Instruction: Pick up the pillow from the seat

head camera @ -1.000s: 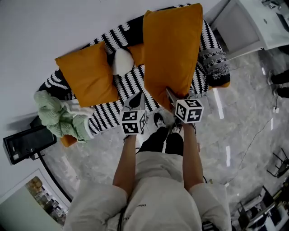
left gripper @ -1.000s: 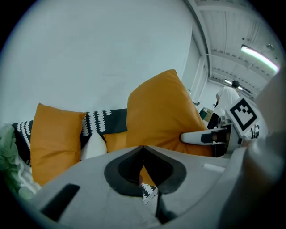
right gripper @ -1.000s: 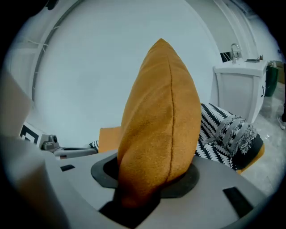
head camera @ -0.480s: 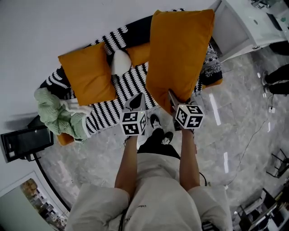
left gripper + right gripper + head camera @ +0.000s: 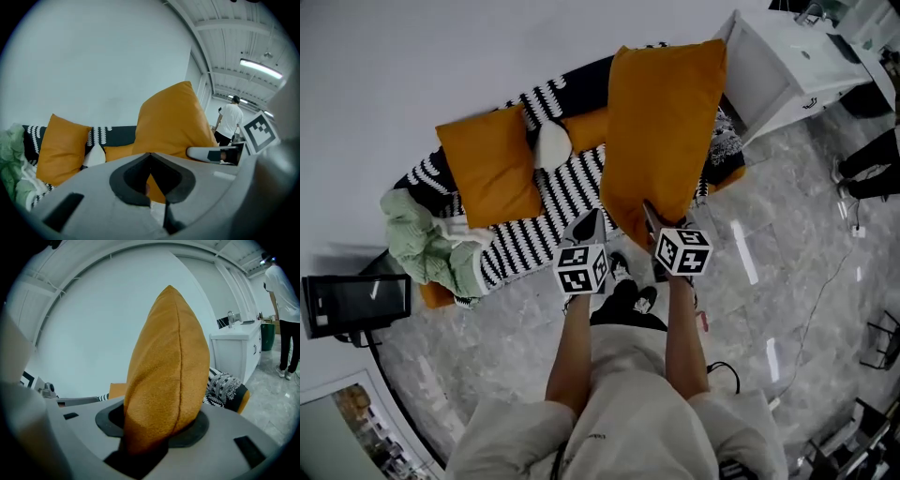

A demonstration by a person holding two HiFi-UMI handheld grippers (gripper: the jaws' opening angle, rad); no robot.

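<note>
Orange fabric fills my right claw [image 5: 649, 210]: its jaws are clamped halfway on the lower edge of the pillow [image 5: 666, 131], which stands tall above them, seam toward me. My left claw [image 5: 586, 225] sits at the pillow's near lower corner. Its jaws are narrow with a sliver of orange in the gap, so I judge it pinches only that corner. The pillow looks lifted off the seat [image 5: 525, 246], above the striped throw, with a second orange pillow [image 5: 492, 167] lying apart to the left.

My worry is the balance. All the bulk rides above the two grips, so a tilt of my wrists could let it flop forward or sideways. Soft stuffing gives under pressure, and the cover could creep out of the jaws, the left first, since it has so little. Its top corner is near the white cabinet [image 5: 787, 66], and a swing right could brush it.
</note>
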